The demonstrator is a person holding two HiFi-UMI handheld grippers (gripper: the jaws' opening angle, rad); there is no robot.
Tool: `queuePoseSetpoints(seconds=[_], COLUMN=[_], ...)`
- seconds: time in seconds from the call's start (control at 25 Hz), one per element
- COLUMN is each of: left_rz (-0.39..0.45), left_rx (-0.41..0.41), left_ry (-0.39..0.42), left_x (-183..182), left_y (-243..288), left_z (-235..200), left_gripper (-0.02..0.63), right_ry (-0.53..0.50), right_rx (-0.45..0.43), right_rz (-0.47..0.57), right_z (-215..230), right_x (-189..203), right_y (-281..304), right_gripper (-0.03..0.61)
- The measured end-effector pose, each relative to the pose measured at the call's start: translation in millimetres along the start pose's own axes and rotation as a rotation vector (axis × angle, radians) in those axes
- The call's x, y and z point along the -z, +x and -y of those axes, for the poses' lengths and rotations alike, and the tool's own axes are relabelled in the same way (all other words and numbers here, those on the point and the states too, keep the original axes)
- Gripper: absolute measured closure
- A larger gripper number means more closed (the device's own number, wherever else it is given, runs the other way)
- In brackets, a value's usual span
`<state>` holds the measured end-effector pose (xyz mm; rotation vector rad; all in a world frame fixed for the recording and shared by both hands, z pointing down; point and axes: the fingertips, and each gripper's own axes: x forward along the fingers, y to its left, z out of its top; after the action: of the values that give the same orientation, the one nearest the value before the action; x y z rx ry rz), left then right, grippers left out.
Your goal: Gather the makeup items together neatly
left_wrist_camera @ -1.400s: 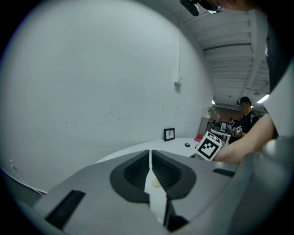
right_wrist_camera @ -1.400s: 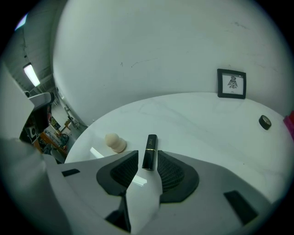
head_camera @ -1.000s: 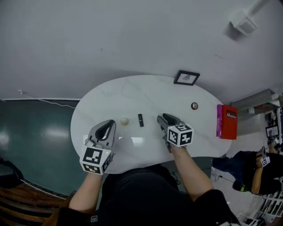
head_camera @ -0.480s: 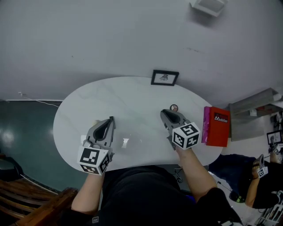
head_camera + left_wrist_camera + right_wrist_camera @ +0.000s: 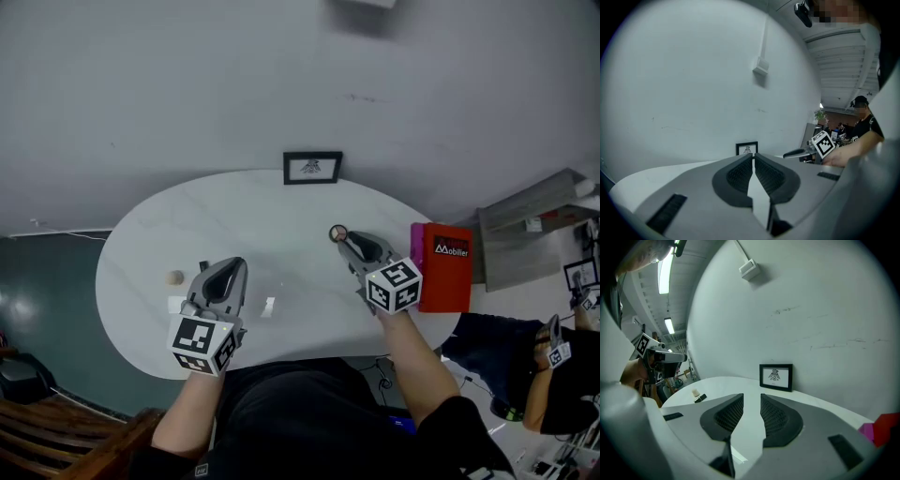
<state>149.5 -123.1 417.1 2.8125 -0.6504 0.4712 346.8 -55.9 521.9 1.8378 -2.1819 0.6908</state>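
While the right gripper (image 5: 752, 399) opens its empty jaws, it should centre them on the small round dark-rimmed compact (image 5: 337, 233) near the black-framed picture (image 5: 312, 169) (slightly rightward). The left gripper (image 5: 753, 157) is closed, empty.

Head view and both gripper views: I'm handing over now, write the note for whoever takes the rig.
Left hand-held gripper: shut, empty, over the table at its near left.
Right hand-held gripper: jaws opening, nothing between them, tips by the round compact.
Small beige item and black tube lie side by side at the table's left; the compact sits apart at right.
Done: those two are together. Left: bring the compact over to them.
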Motion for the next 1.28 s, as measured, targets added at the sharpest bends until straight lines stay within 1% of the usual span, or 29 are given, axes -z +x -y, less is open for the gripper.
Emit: queuePoseSetpoints(seconds=[0.16,0.36,0.48,0.64,0.8,0.92,1.08,1.28], left_rz=[-0.012,-0.065,-0.099,-0.120,-0.135,-0.129,-0.108,-0.079], left_rx=[0.010,0.012,0.013,0.004,-0.018,-0.038,-0.077,-0.116], left_ry=[-0.013,-0.026,-0.032,-0.043,-0.044,-0.064,-0.081,-0.086], left_x=[2.0,18.4,27.4,32.6,36.9,35.3,27.5,25.1], left_y=[17.3,30.3,36.1,41.6,38.5,32.7,13.9,-15.9], left_z=[6.4,12.7,15.4,15.4,9.8,4.9,-1.8,-17.6], left_gripper=[0.588,0.588,0.588,0.588,0.588,0.589,0.589,0.588], right_ry=[-0.001,-0.030,-0.047,-0.071,-0.096,-0.130,-0.162,-0.144], right_rx=[-0.013,-0.010,-0.006,0.013,-0.003,0.005,0.055,0.095], right_rz=[-0.051,-0.086,-0.123,-0.176,-0.230,-0.265,-0.309,-0.312], right_z=[15.1,32.2,40.3,54.0,52.2,50.9,55.6,52.0], right_x=[26.1,48.1,60.0,71.5,84.9,92.6,98.3,90.2], right_y=[12.9,29.5,39.3,53.1,67.2,72.6,77.7,78.2], right_gripper=[0.416,0.391,0.383,0.371,0.365,0.365,0.367,0.367])
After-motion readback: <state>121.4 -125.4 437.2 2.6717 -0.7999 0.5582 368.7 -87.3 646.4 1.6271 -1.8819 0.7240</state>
